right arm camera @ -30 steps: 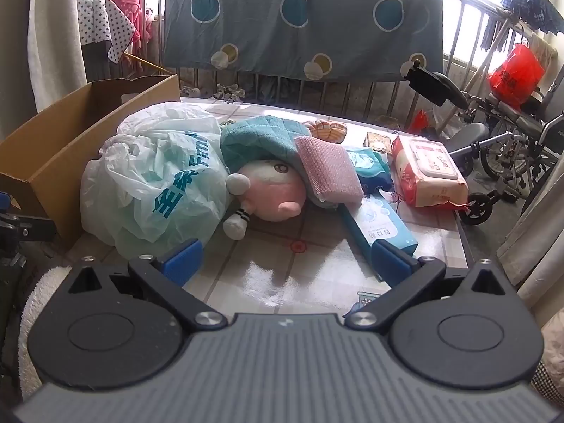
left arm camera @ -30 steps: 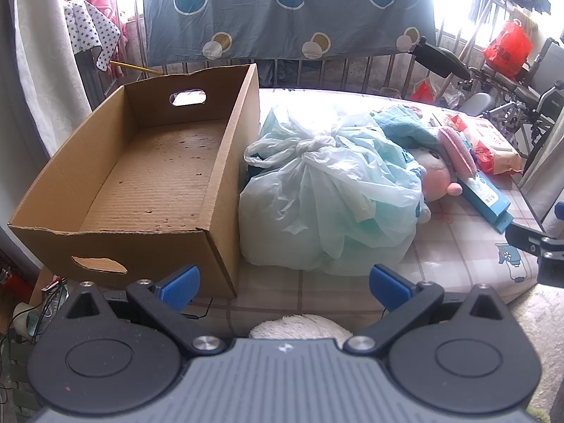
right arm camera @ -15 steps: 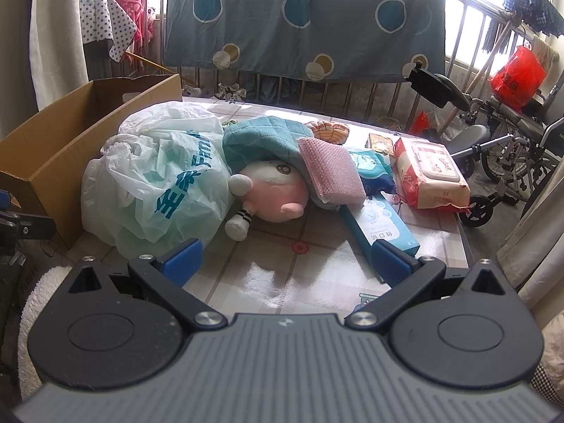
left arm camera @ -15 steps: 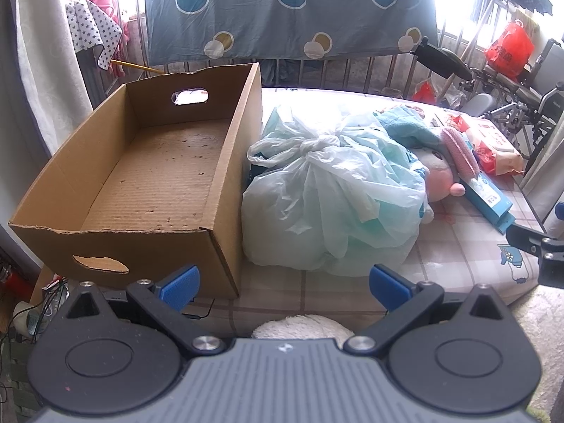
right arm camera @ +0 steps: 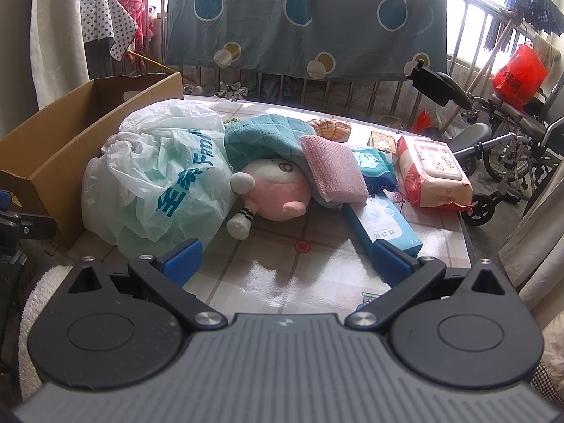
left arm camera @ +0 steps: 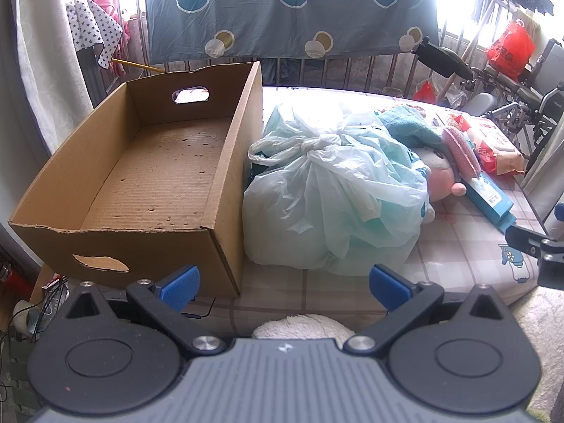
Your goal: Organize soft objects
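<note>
An empty cardboard box (left arm camera: pixel 148 183) (right arm camera: pixel 63 155) stands at the left of the table. Beside it lies a knotted pale green plastic bag (left arm camera: pixel 335 190) (right arm camera: pixel 158 183). A pink plush toy (right arm camera: pixel 278 190) (left arm camera: pixel 442 179) rests under a teal towel (right arm camera: pixel 261 137) and a pink sponge cloth (right arm camera: pixel 335 169). Further right are a blue box (right arm camera: pixel 384 222), a blue tissue pack (right arm camera: pixel 370 162) and a red wipes pack (right arm camera: pixel 433 172). My left gripper (left arm camera: pixel 283 283) hangs open near the table's front edge, short of the bag. My right gripper (right arm camera: pixel 285 261) is open above the tablecloth, empty.
A checked tablecloth (right arm camera: pixel 282 264) covers the table. A dotted grey sheet (right arm camera: pixel 303 17) hangs on railings behind. A wheelchair (right arm camera: pixel 500 141) and a red bag (right arm camera: pixel 518 74) stand at the right. Something white and fluffy (left arm camera: pixel 303 326) sits just below the left gripper.
Both views have crept slightly forward toward the table; nothing on it has moved. Both grippers stay open.
</note>
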Tool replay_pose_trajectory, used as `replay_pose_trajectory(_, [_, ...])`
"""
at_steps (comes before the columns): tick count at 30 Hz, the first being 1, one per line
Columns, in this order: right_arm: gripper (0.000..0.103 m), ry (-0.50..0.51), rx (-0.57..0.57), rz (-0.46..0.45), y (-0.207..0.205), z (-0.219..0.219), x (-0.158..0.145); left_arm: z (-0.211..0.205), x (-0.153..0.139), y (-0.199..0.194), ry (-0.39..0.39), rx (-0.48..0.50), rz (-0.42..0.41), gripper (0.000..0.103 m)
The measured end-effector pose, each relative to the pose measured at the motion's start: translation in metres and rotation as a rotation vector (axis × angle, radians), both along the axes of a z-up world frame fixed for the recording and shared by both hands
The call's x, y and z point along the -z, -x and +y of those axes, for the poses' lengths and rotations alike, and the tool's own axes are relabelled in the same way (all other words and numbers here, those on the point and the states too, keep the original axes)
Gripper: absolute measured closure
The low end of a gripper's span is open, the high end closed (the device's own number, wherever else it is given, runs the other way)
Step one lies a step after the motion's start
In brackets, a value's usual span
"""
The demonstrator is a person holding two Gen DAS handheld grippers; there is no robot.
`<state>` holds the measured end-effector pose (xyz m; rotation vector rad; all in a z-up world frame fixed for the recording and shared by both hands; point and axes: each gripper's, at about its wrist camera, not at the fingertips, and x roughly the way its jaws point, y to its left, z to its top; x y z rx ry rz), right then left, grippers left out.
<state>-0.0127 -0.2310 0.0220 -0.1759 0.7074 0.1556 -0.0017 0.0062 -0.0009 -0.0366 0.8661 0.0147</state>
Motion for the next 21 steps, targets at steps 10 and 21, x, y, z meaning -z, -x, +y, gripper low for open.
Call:
replay_pose_trajectory(10, [0.001,-0.008,0.003,0.007,-0.002,-0.002,0.003,0.000,0.000,0.001,-0.003,0.000,0.001,0.000])
replay_pose_trajectory(21, [0.001,-0.104,0.037,0.010,-0.007,-0.042,0.014,-0.026,-0.008,-0.005,-0.051,0.004,-0.034,0.000])
